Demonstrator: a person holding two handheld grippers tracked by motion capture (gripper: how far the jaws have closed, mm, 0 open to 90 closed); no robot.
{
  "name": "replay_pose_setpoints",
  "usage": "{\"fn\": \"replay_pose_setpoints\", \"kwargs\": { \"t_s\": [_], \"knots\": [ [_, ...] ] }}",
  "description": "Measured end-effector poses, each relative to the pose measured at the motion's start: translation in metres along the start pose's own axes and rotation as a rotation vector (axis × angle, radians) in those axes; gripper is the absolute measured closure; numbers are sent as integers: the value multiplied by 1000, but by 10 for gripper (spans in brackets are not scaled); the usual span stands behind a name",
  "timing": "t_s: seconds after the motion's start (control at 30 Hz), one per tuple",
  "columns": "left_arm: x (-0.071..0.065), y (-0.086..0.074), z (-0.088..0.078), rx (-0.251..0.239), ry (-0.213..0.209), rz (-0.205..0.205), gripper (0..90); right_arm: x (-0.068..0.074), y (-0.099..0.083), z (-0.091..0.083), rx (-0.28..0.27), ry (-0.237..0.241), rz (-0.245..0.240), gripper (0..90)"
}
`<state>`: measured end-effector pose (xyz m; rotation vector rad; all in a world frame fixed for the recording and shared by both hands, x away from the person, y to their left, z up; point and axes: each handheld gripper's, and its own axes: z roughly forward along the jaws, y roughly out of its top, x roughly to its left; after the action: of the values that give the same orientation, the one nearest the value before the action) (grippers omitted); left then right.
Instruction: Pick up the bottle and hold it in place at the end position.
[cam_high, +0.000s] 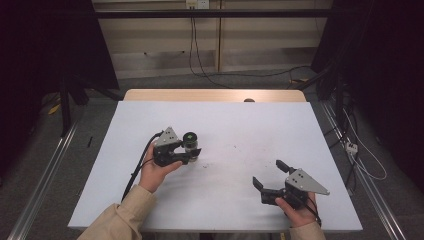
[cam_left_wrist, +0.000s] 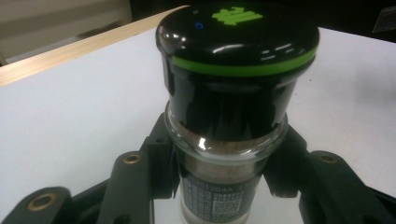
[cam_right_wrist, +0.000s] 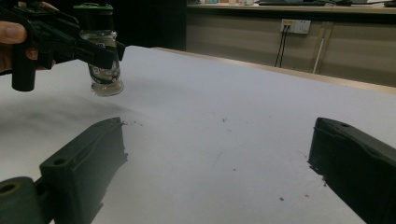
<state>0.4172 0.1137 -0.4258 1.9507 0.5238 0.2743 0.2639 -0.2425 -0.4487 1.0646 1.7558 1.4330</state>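
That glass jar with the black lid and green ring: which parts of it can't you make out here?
- Glass jar with black lid, left gripper view: its base is cut off by the bottom edge; the label print is too blurred to read.
- High view: the jar is too small for detail; the left gripper covers its lower body.
- Right gripper view: the jar is crossed by the black jaws.

Jar (cam_left_wrist: 229, 140): black lid w/ green band + logo; table (cam_high: 225, 125) white; sleeve (cam_high: 117, 217) tan.
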Motion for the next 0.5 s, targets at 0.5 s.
{"fn": "replay_pose_setpoints", "kwargs": {
  "t_s": [0.5],
  "knots": [
    [-3,12,19,-22,-25,2,532,0,0,0,-4,1,13,31]
  ]
}}
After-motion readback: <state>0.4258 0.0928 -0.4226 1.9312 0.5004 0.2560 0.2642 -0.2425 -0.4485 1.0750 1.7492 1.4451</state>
